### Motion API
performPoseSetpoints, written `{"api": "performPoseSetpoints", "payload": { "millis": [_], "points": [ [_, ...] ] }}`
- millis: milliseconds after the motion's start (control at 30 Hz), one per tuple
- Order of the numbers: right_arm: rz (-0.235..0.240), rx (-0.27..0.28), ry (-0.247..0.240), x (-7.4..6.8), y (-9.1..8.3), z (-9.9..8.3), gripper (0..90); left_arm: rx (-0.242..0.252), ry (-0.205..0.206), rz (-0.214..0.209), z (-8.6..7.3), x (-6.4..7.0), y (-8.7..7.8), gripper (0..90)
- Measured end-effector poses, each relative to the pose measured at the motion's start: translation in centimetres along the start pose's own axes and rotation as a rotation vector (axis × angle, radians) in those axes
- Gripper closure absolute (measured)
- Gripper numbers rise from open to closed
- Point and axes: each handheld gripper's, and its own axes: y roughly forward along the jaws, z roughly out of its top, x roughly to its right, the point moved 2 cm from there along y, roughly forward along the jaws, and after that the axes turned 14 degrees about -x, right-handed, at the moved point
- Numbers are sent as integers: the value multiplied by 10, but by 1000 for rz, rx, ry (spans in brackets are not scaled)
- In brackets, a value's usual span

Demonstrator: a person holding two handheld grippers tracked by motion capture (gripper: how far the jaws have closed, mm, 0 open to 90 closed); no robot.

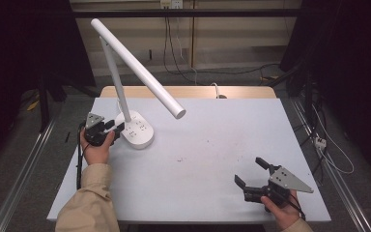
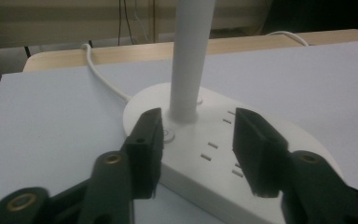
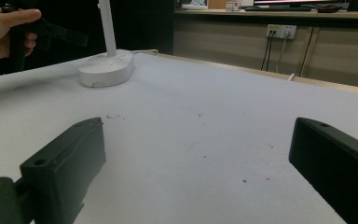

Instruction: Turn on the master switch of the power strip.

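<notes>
The left hand-held gripper (image 2: 193, 140) hovers over the near end of the white lamp base (image 2: 223, 154), its jaws apart and straddling the row of small slots, probably lining up to press a control or grip the base. The lamp stands at the bench's (image 1: 198, 193) left rear. The right hand-held gripper (image 1: 253, 174) waits wide apart, well away.

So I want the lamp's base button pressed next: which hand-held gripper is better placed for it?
The left hand-held gripper, probably. Its open jaws already sit over the edge of the lamp base, with the round button beside one jaw. The right hand-held gripper is open near the table's opposite front corner, well away from the lamp.
</notes>
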Motion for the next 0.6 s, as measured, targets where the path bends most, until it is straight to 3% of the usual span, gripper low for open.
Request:
{"api": "performPoseSetpoints", "payload": {
  "millis": [67, 233, 600],
  "points": [
    [-1, 1, -2, 0, 0, 0, 31, -7, 8, 8, 2, 0, 1, 580],
    [-3, 1, 0, 1, -1, 0, 32, -16, -17, 16, 2, -2, 5, 665],
    [-3, 0, 5, 3, -1, -1, 32, -34, -6, 28, 0, -5, 13, 769]
  ]
}}
